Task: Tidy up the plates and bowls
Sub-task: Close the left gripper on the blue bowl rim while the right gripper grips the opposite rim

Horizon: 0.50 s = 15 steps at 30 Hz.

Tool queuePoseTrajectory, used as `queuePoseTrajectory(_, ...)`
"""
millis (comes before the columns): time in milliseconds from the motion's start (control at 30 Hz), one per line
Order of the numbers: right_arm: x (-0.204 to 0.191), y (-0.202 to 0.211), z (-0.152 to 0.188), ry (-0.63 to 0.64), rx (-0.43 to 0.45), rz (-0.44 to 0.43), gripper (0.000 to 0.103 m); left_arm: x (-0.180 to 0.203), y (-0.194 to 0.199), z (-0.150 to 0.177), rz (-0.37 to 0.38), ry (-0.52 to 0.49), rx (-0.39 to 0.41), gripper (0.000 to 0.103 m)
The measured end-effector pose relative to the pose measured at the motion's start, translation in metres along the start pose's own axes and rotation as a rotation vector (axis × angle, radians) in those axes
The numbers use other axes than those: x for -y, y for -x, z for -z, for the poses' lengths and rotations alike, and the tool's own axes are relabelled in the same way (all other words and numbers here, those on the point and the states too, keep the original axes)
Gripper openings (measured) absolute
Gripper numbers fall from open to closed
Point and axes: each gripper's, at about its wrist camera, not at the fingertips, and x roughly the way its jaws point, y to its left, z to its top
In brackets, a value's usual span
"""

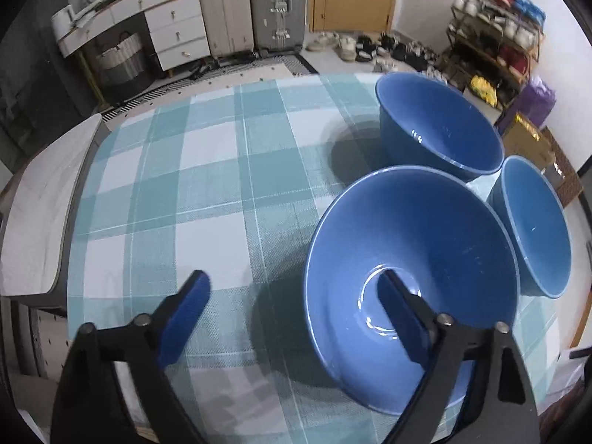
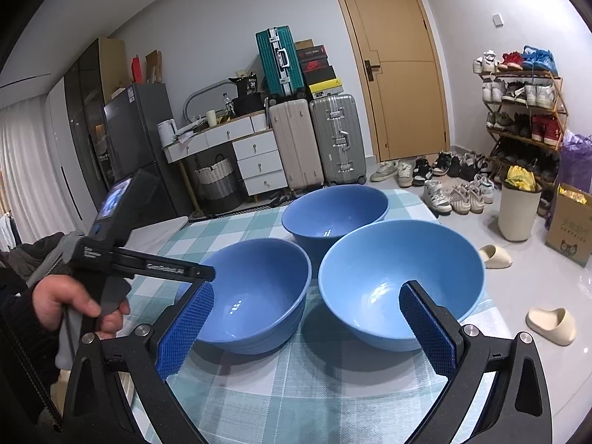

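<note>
Left tongs (image 1: 292, 292) are wide open around the near wall of a shiny blue round bowl (image 1: 410, 259) on the checked bench (image 1: 207, 170), not squeezing it. Right tongs (image 2: 307, 314) are open and empty. Bowl looks hard, slippery, breakable; pinch its rim.

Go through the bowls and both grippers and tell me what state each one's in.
Near-left bowl: upright, empty, left jaws straddling its rim.
Near-right bowl: upright, empty, untouched.
Far bowl: upright, empty.
Left gripper: open, holding nothing.
Right gripper: open, holding nothing.
</note>
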Motion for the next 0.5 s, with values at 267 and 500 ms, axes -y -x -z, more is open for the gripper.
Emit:
queuePoseTrajectory(267,0.009,-0.012,0.003,-0.024,-0.025,-0.017,0.102,-0.002,-0.026,-0.001,0.066,0.015,-0.124,0.025)
queuePoseTrajectory(500,0.008,-0.016,0.001,-0.029,-0.063,-0.017,0.102,0.004,-0.024,0.002,0.090,-0.011,-0.155,0.009)
